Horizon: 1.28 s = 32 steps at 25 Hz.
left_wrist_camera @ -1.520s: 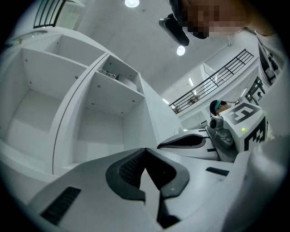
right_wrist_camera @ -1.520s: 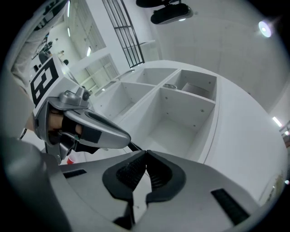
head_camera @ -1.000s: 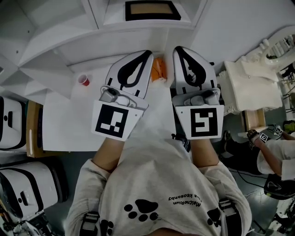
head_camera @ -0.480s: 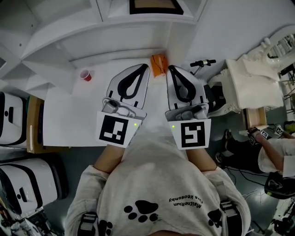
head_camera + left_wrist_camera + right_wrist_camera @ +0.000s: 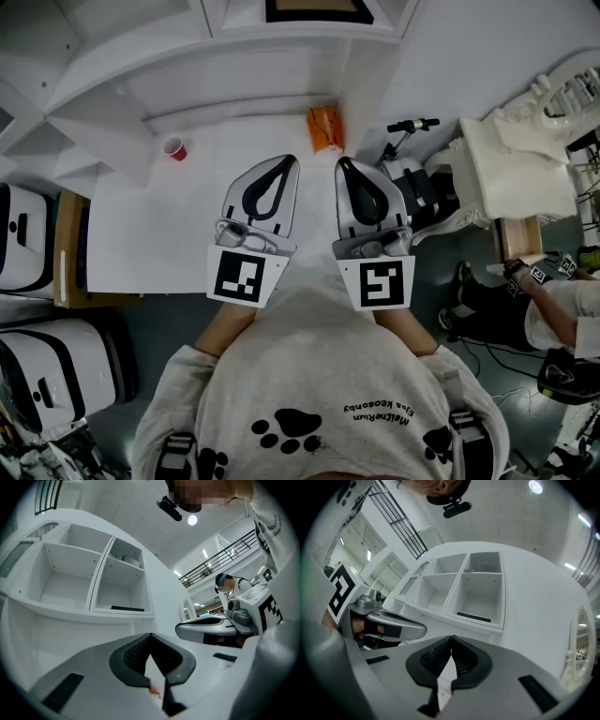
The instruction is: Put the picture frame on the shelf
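The left claw (image 5: pixel 150 634) is showing its two jaws pressed together at the tips with nothing between them, and the right claw (image 5: pixel 451 637) is closed and empty in the same way. Both are hanging side by side, near each other but apart, over the white tabletop (image 5: pixel 159 234). A small orange object (image 5: pixel 323 129) is lying just beyond their tips, and a red cup (image 5: pixel 173 148) is standing farther to the left. Behind the tabletop the white shelf (image 5: pixel 459 588) is rising, and the picture frame (image 5: pixel 474 616) is lying flat on the floor of its lower right compartment, so the task is looking done. The frame is appearing thin, stiff and probably light. Its black rim is the safe place to take hold, best with one claw on each opposite side. The brown middle panel may be carrying glass, so I would not be pressing there. As it is lying flat, its low edge may be slipping out of the pads.
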{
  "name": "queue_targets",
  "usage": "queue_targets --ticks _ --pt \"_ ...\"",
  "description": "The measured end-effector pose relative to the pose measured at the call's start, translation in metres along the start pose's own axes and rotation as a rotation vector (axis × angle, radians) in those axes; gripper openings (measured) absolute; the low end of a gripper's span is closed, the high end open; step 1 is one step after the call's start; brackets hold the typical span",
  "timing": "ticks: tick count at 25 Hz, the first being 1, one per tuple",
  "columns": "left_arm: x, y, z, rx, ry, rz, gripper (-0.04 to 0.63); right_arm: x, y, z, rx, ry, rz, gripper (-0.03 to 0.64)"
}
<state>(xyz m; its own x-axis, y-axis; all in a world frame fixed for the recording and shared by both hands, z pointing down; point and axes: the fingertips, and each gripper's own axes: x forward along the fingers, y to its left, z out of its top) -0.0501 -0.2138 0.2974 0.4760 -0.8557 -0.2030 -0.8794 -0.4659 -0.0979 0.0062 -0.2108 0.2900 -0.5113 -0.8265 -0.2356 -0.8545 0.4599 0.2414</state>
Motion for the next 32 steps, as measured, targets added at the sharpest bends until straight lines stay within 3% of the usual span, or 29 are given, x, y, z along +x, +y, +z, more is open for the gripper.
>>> queue_targets --ticks 11,16,24,29,32 --pt "-0.023 -0.018 -0.067 -0.058 0.094 0.022 0.018 -0.025 0.027 -0.058 0.088 0.054 0.086 0.034" --pt "-0.030 -0.023 -0.101 -0.025 0.212 0.004 0.018 -0.031 0.033 -0.082 0.075 0.102 0.130 0.034" --pt "-0.024 -0.025 -0.110 -0.015 0.238 -0.010 0.018 -0.026 0.033 -0.094 0.070 0.119 0.168 0.034" --pt "-0.016 -0.025 -0.104 -0.017 0.164 0.002 0.018 -0.020 0.034 -0.100 0.091 0.124 0.179 0.034" --pt "-0.016 -0.028 -0.107 -0.003 0.189 -0.006 0.018 -0.021 0.033 -0.101 0.107 0.116 0.182 0.034"
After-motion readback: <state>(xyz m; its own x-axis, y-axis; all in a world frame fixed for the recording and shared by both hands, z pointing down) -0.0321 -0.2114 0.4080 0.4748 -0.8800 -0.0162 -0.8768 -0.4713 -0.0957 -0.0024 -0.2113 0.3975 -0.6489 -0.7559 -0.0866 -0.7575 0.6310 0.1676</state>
